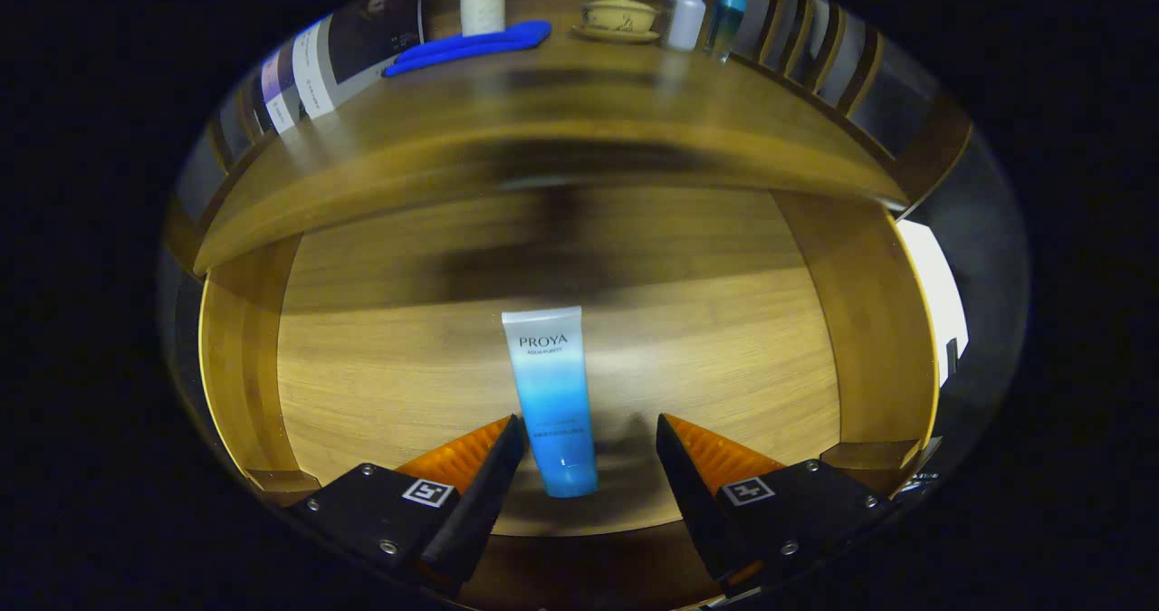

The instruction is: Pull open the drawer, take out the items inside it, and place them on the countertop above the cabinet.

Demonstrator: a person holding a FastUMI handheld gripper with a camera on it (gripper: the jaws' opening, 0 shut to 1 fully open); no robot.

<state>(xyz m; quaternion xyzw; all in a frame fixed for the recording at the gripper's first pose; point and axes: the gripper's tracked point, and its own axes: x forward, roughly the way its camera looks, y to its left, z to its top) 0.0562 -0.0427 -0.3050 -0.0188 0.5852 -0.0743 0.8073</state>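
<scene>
From my gripper's camera, I look down into the open drawer (362, 367). The landmark is the tube (552, 398), white at its far end and blue toward me. It lies flat on the drawer floor, its long axis running straight away from me, crimped flat end pointing toward the back of the drawer and cap end nearest me. My gripper (590, 437) is spread wide and grips nothing: the tube's near end sits between the fingers, closer to the left finger, and I cannot tell whether that finger touches it.

Beyond the tube, the drawer's back is in dark shadow and blurred. Above that, the countertop (561, 113) carries a blue flat thing (471, 46), a pale roll (483, 0) cut off at its top, a lidded bowl (619, 15) and two small bottles (684, 15).
</scene>
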